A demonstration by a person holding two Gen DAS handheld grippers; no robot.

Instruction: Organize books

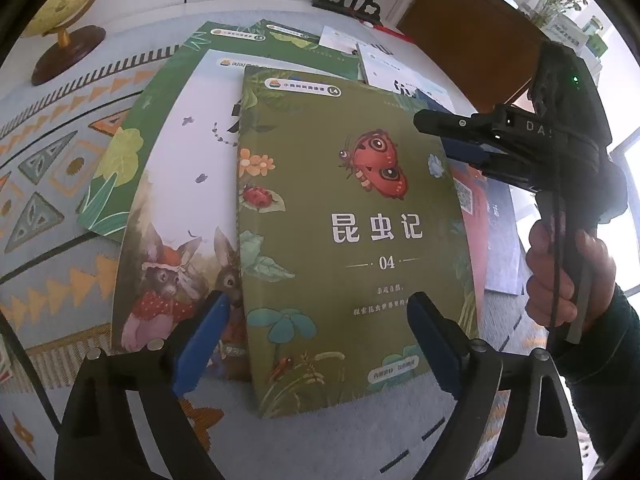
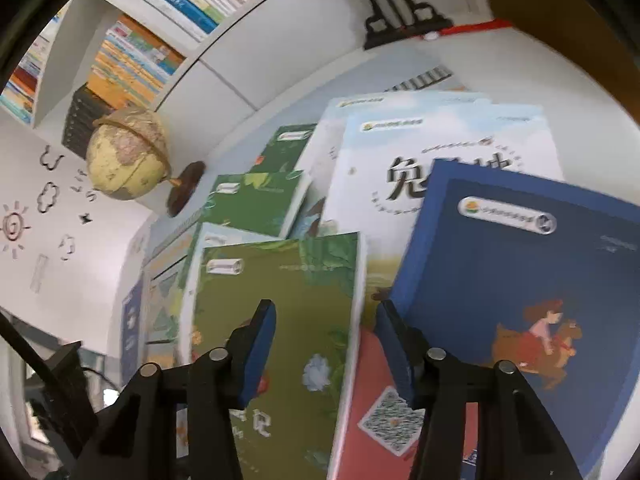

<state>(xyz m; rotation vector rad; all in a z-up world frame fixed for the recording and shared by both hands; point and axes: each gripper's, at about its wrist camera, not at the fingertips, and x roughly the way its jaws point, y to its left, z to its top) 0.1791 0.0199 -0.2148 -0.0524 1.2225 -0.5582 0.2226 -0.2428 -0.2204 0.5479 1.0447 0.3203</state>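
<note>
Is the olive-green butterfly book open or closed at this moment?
Closed. The butterfly book lies flat, front cover up, atop the rabbit book; no inside pages show.

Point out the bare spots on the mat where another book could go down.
Bare mat lies left of the green books, below the globe. A smaller strip shows beneath the insect book. Right of it, books overlap: crowded.

A cream globe (image 2: 126, 152) on a dark round wooden base (image 2: 185, 186) stands at the edge of a patterned rug (image 1: 60, 152) with orange triangles and grey-green shapes. Behind it a black ornate metal stand (image 2: 394, 12) rests on the pale floor beside a brown wooden cabinet (image 1: 472, 28). A white wall panel (image 2: 60, 236) bears black outline drawings of a sun and clouds.
</note>
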